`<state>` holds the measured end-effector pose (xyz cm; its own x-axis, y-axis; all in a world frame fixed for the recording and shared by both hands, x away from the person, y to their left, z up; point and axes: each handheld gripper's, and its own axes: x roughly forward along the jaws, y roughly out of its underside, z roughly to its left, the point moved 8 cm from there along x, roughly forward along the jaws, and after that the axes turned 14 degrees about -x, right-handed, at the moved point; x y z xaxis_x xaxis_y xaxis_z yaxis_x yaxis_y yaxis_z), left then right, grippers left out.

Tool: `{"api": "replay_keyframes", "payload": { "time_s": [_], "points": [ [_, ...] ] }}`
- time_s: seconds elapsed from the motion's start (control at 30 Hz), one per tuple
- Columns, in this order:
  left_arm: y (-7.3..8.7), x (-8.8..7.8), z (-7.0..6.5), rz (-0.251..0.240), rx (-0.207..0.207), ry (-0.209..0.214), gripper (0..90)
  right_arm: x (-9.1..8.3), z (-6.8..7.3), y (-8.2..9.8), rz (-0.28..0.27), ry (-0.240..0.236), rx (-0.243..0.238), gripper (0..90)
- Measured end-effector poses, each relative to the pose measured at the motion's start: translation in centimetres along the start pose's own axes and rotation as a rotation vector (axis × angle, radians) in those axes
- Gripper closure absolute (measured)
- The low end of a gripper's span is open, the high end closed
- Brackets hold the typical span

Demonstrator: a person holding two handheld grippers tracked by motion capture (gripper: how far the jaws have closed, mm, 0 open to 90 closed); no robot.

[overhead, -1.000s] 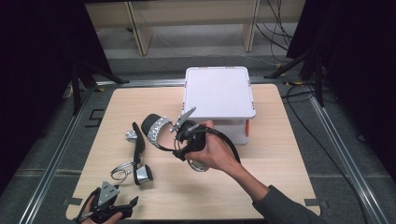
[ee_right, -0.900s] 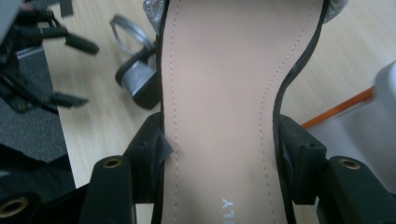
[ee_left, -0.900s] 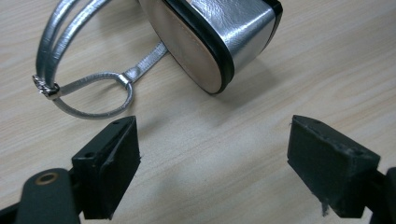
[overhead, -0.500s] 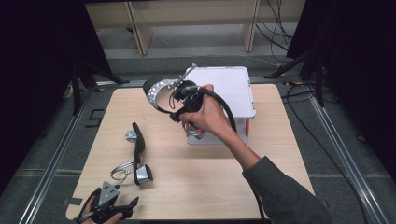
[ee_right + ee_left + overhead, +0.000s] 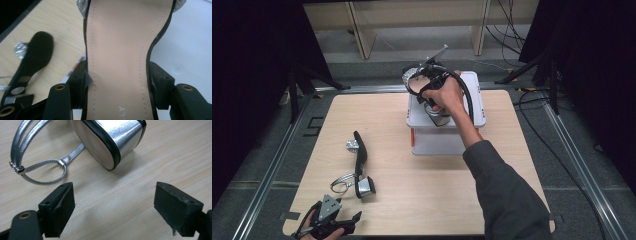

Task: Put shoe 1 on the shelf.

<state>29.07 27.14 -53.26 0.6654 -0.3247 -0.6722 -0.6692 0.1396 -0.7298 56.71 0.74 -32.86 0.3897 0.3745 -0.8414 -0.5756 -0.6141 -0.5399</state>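
My right gripper (image 5: 426, 91) is shut across the narrow waist of a heeled sandal (image 5: 439, 118), held in the air over the white lidded box (image 5: 473, 100). In the right gripper view both pads press the black edges of the sandal's tan insole (image 5: 117, 45). Its mate, a black-soled sandal (image 5: 360, 159) with a silver block heel (image 5: 117, 137) and silver ankle strap (image 5: 37, 167), lies on its side at the table's left. My left gripper (image 5: 331, 224) rests at the table's near left corner, its jaws open wide just short of that heel.
The white box stands at the back centre of the wooden table (image 5: 442, 195), an orange catch (image 5: 412, 137) on its left wall. A metal rail frame (image 5: 272, 165) borders the table. Cables (image 5: 532, 95) trail on the floor at the right.
The right hand has carried the held sandal from above the table's middle, up and away, to over the white box. The left gripper and the lying sandal have not moved.
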Motion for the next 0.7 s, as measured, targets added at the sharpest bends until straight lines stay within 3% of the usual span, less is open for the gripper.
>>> {"api": "replay_keyframes", "payload": {
  "time_s": [0.03, 0.07, 0.1, 0.13, 0.17, 0.2, 0.27, 0.33, 0.53, 0.6, 0.7],
  "points": [
    [0.0, 0.0, 0.0, 0.0, 0.0, 0.0, 16.6, 0.0, 0.0, 0.0, 0.0, 0.0, 0.0, 43.1],
    [-0.1, 0.1, 0.0, -0.011, 0.004, 0.007, 16.6, 0.4, -1.0, 0.0, 0.017, 0.009, 0.044, 43.1],
    [-0.1, 0.1, 0.0, -0.011, 0.004, 0.007, 16.6, 0.4, -1.0, 0.0, 0.017, 0.009, 0.044, 43.1],
    [-0.1, 0.1, -0.1, -0.021, -0.011, 0.006, 16.6, 0.8, -1.7, 0.1, 0.042, 0.021, 0.094, 43.1],
    [-0.1, 0.1, -0.1, -0.021, -0.011, 0.006, 16.6, 0.8, -1.7, 0.1, 0.042, 0.021, 0.094, 43.1],
    [-0.1, 0.0, 0.0, -0.015, 0.0, -0.002, 16.6, 1.0, -2.1, 0.0, 0.06, 0.031, 0.129, 43.0],
    [-0.1, 0.1, 0.0, -0.019, 0.0, 0.004, 16.6, 1.1, -2.4, 0.0, 0.058, 0.032, 0.144, 43.1],
    [-0.1, 0.1, 0.0, -0.018, 0.004, -0.001, 16.5, 1.4, -2.8, -0.2, 0.051, 0.028, 0.19, 43.0],
    [-0.1, 0.1, 0.0, -0.015, 0.017, 0.003, 16.6, 2.8, -3.9, 0.0, 0.069, 0.053, 0.252, 42.9],
    [-0.1, 0.1, 0.0, -0.016, 0.008, 0.001, 16.5, 3.1, -4.0, 0.0, 0.095, 0.06, 0.298, 42.7],
    [-0.1, 0.1, -0.2, -0.025, -0.011, 0.011, 16.6, 3.3, -4.3, -0.1, 0.088, 0.076, 0.314, 42.6]
  ]
}}
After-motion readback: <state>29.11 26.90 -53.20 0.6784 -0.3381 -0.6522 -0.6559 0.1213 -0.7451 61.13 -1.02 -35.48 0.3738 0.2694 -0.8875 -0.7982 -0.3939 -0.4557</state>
